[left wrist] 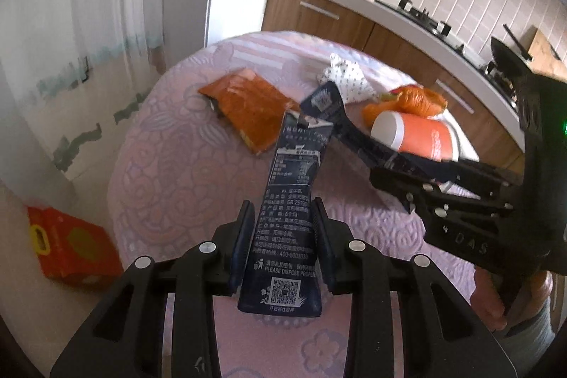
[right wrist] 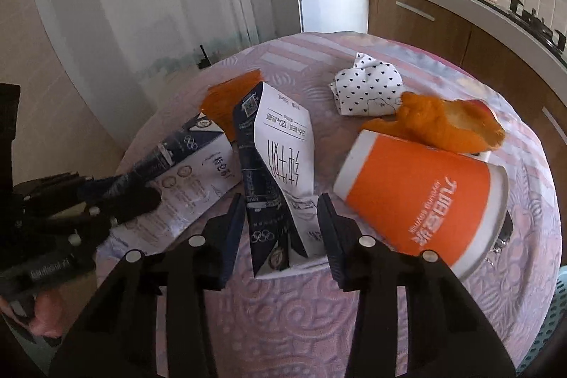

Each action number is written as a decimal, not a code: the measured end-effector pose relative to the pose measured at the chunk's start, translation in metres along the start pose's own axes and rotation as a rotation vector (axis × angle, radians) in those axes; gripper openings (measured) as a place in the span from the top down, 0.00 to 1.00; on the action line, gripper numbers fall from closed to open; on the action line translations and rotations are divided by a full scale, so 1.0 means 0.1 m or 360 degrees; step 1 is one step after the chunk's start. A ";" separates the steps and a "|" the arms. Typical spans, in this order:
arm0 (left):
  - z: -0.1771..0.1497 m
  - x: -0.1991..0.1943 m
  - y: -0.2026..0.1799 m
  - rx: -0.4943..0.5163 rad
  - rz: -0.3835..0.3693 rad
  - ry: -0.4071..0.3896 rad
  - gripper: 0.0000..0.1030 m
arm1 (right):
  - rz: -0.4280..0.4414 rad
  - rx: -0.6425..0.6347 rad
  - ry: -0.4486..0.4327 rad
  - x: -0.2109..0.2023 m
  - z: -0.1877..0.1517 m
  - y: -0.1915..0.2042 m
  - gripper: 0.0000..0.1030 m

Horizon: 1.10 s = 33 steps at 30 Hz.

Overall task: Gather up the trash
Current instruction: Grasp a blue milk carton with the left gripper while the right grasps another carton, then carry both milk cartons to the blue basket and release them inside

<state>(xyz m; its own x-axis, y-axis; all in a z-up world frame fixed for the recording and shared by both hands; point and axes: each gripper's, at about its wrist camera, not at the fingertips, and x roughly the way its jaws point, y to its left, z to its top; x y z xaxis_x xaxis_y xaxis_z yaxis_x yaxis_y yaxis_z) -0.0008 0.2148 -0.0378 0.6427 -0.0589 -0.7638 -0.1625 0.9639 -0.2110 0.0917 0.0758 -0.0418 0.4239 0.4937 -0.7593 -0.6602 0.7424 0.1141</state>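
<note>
My left gripper (left wrist: 282, 211) is shut on a flattened dark blue milk carton (left wrist: 287, 218), held above the round table; it also shows at the left of the right wrist view (right wrist: 191, 165). My right gripper (right wrist: 281, 206) is shut on a second flattened blue-and-white milk carton (right wrist: 280, 162); in the left wrist view this gripper (left wrist: 393, 176) comes in from the right holding that carton (left wrist: 329, 105). On the table lie an orange paper cup (right wrist: 414, 197) on its side, an orange plastic bag (right wrist: 446, 123), an orange snack wrapper (left wrist: 248, 108) and a dotted white paper wad (right wrist: 368, 87).
The table has a pink embossed cloth (right wrist: 319, 325). A kitchen counter (left wrist: 389, 13) with stove and brown cabinets runs at the right. A red box (left wrist: 71, 247) sits on the floor at the left. A white wall and door stand behind.
</note>
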 end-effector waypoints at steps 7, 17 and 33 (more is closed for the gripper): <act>0.03 0.09 -0.08 0.0042 0.0096 0.0022 0.69 | -0.0003 0.0073 0.0039 0.20 0.08 -0.11 0.62; 0.04 0.15 -0.09 0.0033 0.0094 0.0007 0.71 | -0.0004 0.0122 0.0000 0.16 0.06 -0.17 0.73; 0.19 -0.33 -0.88 0.0176 -0.0142 -0.0241 0.71 | 0.0238 0.0244 -0.0114 -0.81 -0.31 -0.47 0.74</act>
<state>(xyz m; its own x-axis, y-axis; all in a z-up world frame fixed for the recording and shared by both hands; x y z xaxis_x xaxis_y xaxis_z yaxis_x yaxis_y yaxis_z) 0.0071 0.1370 0.0174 0.7573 -0.1136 -0.6431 -0.0219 0.9798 -0.1989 0.0696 -0.0132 -0.0056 0.3748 0.6302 -0.6800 -0.6193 0.7160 0.3223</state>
